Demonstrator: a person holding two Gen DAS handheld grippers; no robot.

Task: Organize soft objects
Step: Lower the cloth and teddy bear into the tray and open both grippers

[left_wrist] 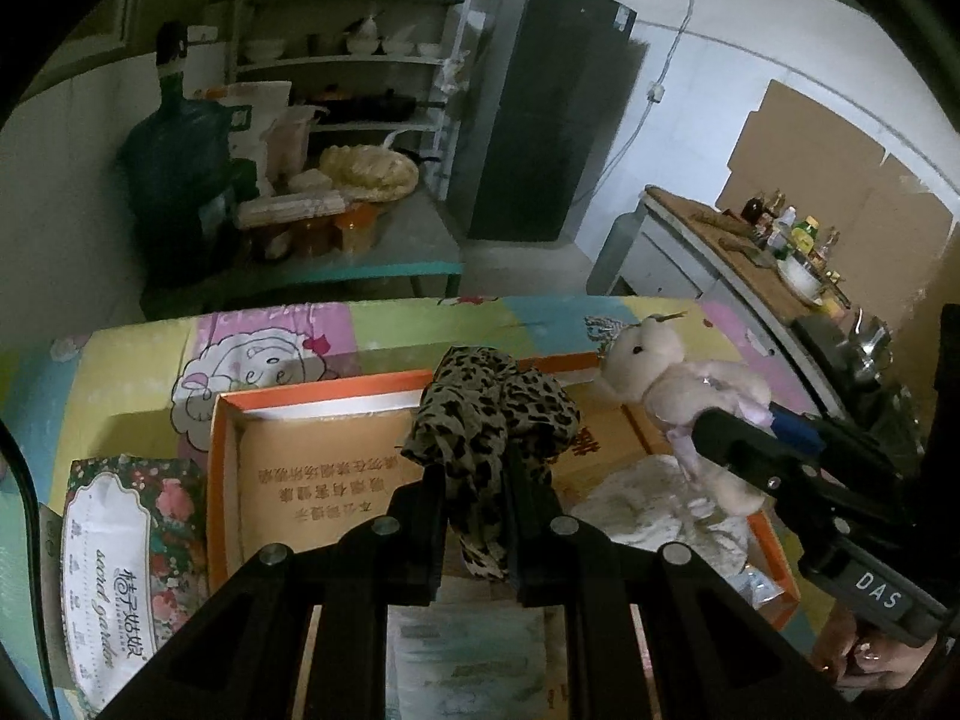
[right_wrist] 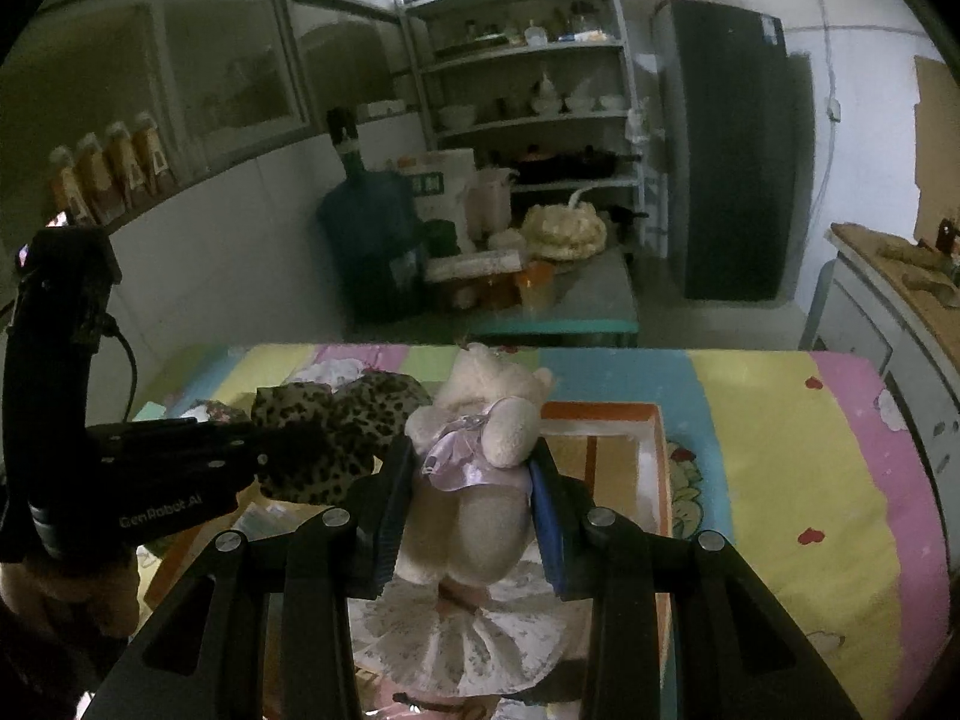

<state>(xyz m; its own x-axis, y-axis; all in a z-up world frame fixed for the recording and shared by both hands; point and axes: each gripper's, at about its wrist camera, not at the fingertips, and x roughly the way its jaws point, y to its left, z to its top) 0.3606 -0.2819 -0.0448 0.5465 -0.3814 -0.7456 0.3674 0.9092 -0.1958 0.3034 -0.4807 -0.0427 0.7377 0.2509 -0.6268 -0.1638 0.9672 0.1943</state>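
My left gripper is shut on a leopard-print cloth, which bunches above the fingers and hangs below them over an orange-rimmed cardboard box. My right gripper is shut on a cream teddy bear in a lilac dress, its head pointing away, held above the same box. In the left wrist view the bear and the right gripper hang at the right. In the right wrist view the cloth and the left gripper are at the left. A white lacy fabric lies in the box under the bear.
The box sits on a table with a patchwork cartoon cover. A floral tissue pack lies left of the box. Behind stand a low table with a blue water jug, shelves, a dark fridge and a counter with bottles.
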